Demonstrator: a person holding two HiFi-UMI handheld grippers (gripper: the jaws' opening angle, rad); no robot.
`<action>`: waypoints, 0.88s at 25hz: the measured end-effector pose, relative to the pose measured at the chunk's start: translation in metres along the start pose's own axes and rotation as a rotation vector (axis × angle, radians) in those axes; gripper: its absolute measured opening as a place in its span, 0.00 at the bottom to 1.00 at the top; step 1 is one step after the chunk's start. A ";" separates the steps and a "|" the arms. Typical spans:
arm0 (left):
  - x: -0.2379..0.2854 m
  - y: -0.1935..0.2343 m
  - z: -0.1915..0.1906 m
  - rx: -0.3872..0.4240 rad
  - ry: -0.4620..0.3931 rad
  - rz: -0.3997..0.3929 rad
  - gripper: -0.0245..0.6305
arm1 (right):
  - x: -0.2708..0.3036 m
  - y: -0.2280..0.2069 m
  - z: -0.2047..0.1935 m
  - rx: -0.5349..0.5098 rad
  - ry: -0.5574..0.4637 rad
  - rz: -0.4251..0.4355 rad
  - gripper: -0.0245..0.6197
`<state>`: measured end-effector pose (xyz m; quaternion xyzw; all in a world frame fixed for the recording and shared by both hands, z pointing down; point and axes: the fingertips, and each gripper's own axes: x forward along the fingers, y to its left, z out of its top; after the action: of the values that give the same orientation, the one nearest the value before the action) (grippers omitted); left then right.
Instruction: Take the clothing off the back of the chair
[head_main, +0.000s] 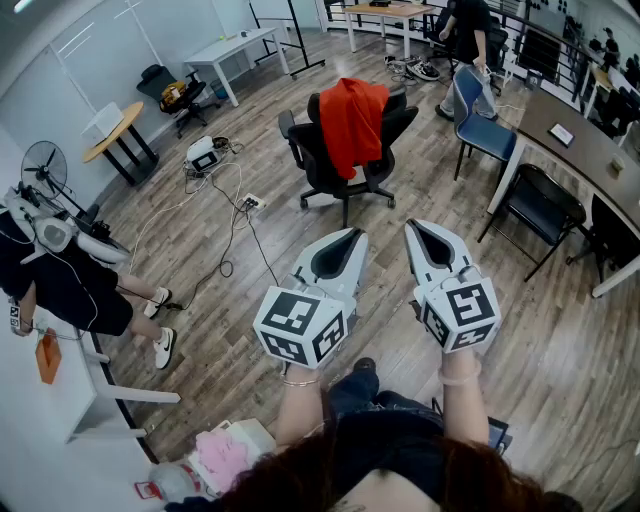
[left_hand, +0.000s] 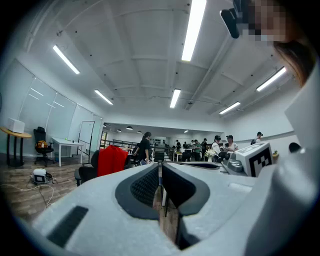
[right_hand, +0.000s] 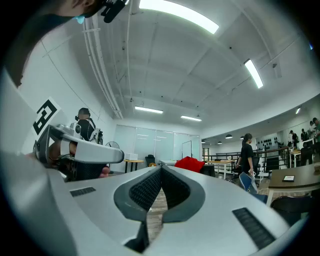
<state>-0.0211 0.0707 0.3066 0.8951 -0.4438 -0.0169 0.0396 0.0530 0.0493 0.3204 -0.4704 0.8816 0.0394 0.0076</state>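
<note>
1. Plainly, the red clothing (head_main: 352, 120) hangs over the back of a black office chair (head_main: 335, 172); it drapes down the backrest and covers most of it; the chair stands on the wood floor (head_main: 560, 370), toward the middle of its far edge.
2. The left gripper (head_main: 350, 235) is held level in front of the person and points toward that chair; its jaws are pressed together along their dark pads, with nothing between them.
3. The right gripper (head_main: 416, 228) is level just beside it; its jaws also meet at the tips and grip nothing; both grippers are well apart from the chair.
4. In the left gripper view the clothing shows left of the jaw tips; in the right gripper view it shows just right of them.
5. Right of the office chair stands a blue chair (head_main: 482, 118); nearer, a black folding chair (head_main: 540, 205) sits beside a long table (head_main: 585, 150) along the floor's right edge.
6. At the floor's left edge is a seated person (head_main: 65, 285) in dark clothes, with a fan (head_main: 44, 166) behind; cables (head_main: 235, 225) trail across the floor between that person and the office chair.
</note>
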 end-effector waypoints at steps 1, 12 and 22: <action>0.002 0.001 0.001 0.001 0.002 -0.003 0.09 | 0.002 -0.001 0.002 0.001 -0.008 0.003 0.03; 0.030 0.031 0.009 -0.001 -0.014 -0.015 0.09 | 0.036 -0.002 0.013 0.001 -0.101 0.057 0.03; 0.060 0.077 0.015 0.011 -0.027 -0.025 0.09 | 0.084 -0.018 0.013 0.005 -0.102 0.037 0.03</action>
<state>-0.0463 -0.0245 0.2987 0.9005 -0.4330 -0.0273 0.0285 0.0212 -0.0290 0.3023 -0.4513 0.8887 0.0613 0.0530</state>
